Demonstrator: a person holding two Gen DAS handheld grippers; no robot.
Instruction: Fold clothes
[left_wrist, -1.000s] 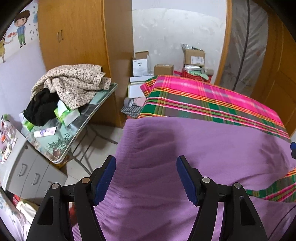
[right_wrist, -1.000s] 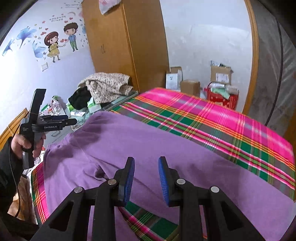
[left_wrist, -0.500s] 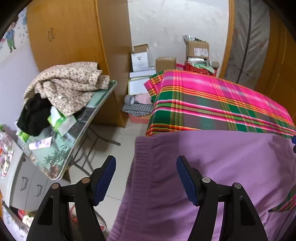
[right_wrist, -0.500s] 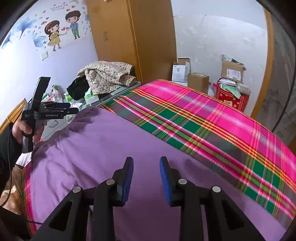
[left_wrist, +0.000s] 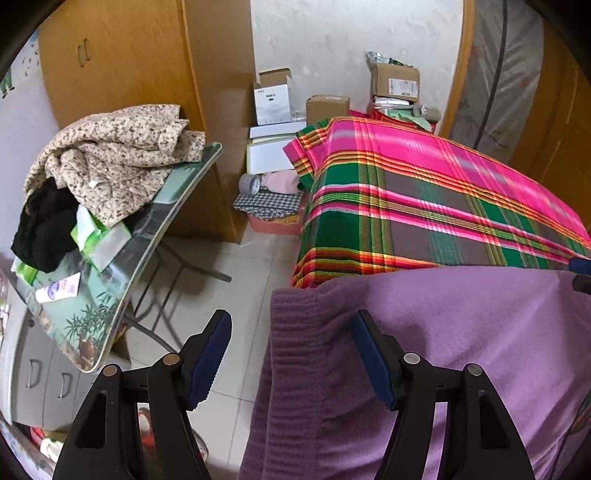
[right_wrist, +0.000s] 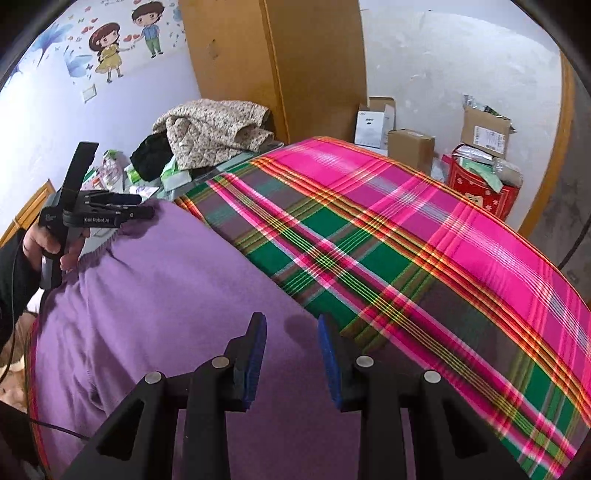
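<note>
So the purple garment (right_wrist: 155, 314) lies spread across the lower left of the frame on the plaid bed (right_wrist: 424, 240), its ribbed edge hanging over the side, with no finished fold visible, while the left gripper (left_wrist: 291, 354) stands wide and the right gripper (right_wrist: 291, 354) narrower, both empty.

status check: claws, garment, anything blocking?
Left claw open over the garment's ribbed edge. Right claw open above its middle. Purple garment spread flat on plaid bed cover, unfolded. Nothing in the way.
</note>
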